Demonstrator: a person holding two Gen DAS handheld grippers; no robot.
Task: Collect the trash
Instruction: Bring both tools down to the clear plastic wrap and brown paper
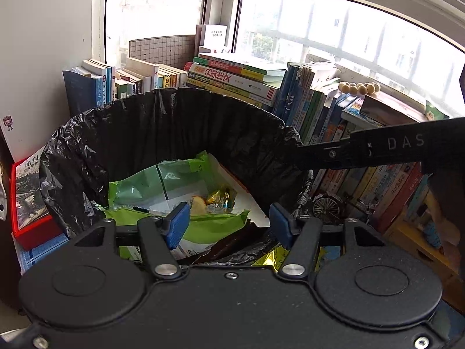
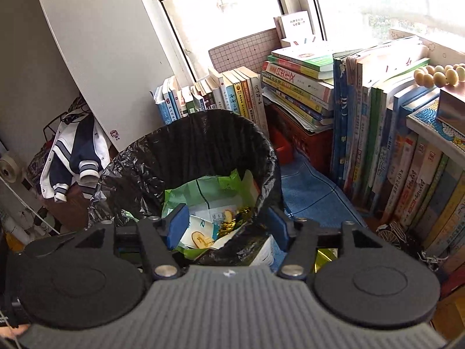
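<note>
The left gripper [image 1: 228,222] had its two blue pads wide apart. Nothing was between them. It held nothing and touched nothing. The right gripper [image 2: 226,226] also had its blue pads wide apart, with nothing pinched in them.

Both grippers pointed down at a slant, into the trash bin [image 1: 162,133]. The bin had a black bag over its rim and stood on the floor in front of rows of books [image 1: 314,107]. From the left camera, a long black arm [image 1: 377,148] of the other gripper reached in from the right, over the bin's edge.

The trash was already inside the bin. There was a green wrapper [image 1: 162,180], a gold candy wrapper [image 1: 218,196] and a snack packet [image 2: 200,232] with a picture of food on it.

A shiny yellow bit [image 1: 274,257] lay by the near side of the bin, mostly hidden behind the left gripper, so it was hard to tell what it was. A jacket [image 2: 72,157] hung at the left.
</note>
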